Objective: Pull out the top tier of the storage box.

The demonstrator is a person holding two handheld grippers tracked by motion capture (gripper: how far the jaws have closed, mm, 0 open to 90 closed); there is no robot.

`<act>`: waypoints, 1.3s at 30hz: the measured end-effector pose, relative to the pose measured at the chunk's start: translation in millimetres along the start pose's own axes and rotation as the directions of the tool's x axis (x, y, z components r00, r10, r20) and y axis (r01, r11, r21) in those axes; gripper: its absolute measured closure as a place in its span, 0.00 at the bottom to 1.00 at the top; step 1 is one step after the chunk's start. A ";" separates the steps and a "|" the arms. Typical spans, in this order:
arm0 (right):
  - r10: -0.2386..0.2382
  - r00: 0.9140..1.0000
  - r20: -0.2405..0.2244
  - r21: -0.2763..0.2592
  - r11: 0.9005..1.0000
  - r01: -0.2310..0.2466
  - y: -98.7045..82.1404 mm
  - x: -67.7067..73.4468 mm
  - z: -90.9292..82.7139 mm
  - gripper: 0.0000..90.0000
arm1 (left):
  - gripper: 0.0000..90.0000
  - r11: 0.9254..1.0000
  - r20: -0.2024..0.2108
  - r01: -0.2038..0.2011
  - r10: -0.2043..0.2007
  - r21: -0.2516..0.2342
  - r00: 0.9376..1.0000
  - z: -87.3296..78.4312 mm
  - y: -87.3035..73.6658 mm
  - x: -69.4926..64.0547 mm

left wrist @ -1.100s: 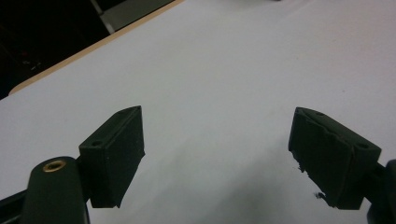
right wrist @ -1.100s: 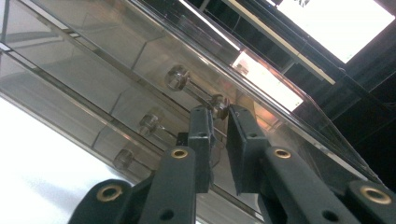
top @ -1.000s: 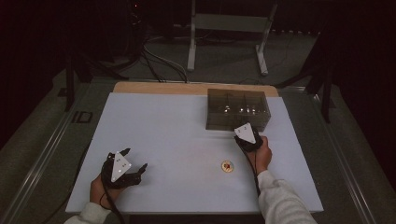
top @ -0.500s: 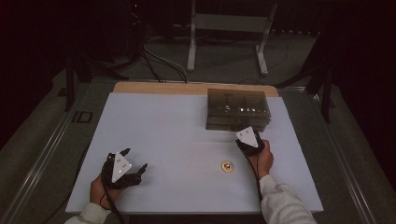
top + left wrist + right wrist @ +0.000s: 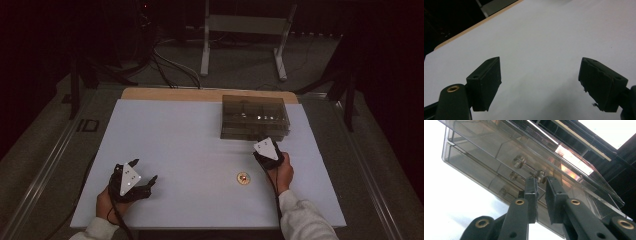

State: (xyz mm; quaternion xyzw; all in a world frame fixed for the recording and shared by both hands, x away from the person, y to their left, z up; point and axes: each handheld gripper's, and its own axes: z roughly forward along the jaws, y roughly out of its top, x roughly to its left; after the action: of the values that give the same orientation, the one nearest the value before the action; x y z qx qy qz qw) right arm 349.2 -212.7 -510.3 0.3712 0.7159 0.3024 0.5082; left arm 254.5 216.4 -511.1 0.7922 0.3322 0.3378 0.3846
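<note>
— Where's your right gripper?
— Jaws nearly closed at the handle of the clear drawer box, far right of the table.
— Your left gripper?
— Wide open, holding nothing, near you.

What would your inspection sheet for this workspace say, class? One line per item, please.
Surface: white tabletop with a wooden far edge, mostly bare.
Job's things: smoky transparent plastic drawer box at far right; small round gold-coloured object near the front.
Clutter: nothing seen.
Grippers: left gripper open, jaws wide over bare table; right gripper at the box's front, jaws nearly closed by a drawer handle; grasp unclear.
Cables: black cables on the floor behind.
Surroundings: dark room, grey metal stand.
</note>
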 end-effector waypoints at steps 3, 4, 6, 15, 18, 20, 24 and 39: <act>-0.003 1.000 -0.006 0.001 1.000 0.003 -0.1 -0.4 -1.2 0.89 | 0.22 1.000 0.000 -0.002 0.002 0.003 1.000 0.1 0.0 0.0; -0.003 1.000 -0.006 0.001 1.000 0.003 0.0 -0.5 -1.5 0.89 | 0.22 1.000 -0.001 0.000 0.000 -0.001 1.000 -0.1 0.1 -0.1; 0.000 1.000 -0.007 0.002 1.000 0.000 0.0 -0.3 -2.0 0.89 | 0.22 1.000 -0.001 0.001 -0.001 0.000 1.000 -0.1 0.1 -0.1; 0.002 1.000 -0.014 -0.003 1.000 -0.003 -0.6 -0.7 -5.6 0.90 | 0.22 1.000 -0.001 -0.004 0.004 0.000 1.000 -0.4 0.3 -0.1; 0.006 1.000 -0.024 -0.015 1.000 -0.006 0.2 -1.6 -7.9 0.89 | 0.22 1.000 -0.001 -0.003 0.003 0.003 1.000 -0.3 0.1 0.0; 0.003 0.999 -0.035 -0.015 1.000 -0.003 1.1 -2.1 -8.9 0.85 | 0.22 1.000 0.000 -0.008 0.008 0.005 1.000 -0.6 0.3 0.1; 0.043 0.989 -0.140 -0.028 0.998 -0.048 5.4 -9.5 -18.9 0.79 | 0.22 1.000 -0.001 -0.009 0.009 0.003 1.000 -1.4 0.3 0.0; 0.214 0.953 -0.215 -0.010 0.975 -0.221 14.9 -73.1 -29.2 1.00 | 0.22 1.000 -0.003 -0.008 0.008 0.006 1.000 -0.3 0.3 0.6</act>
State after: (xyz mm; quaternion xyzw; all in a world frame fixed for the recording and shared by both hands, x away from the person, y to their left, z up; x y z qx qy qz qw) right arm 340.0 -267.6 -452.6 0.4045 0.7156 0.4066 0.3987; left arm 254.7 216.8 -510.4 0.7943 0.3307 0.3392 0.3803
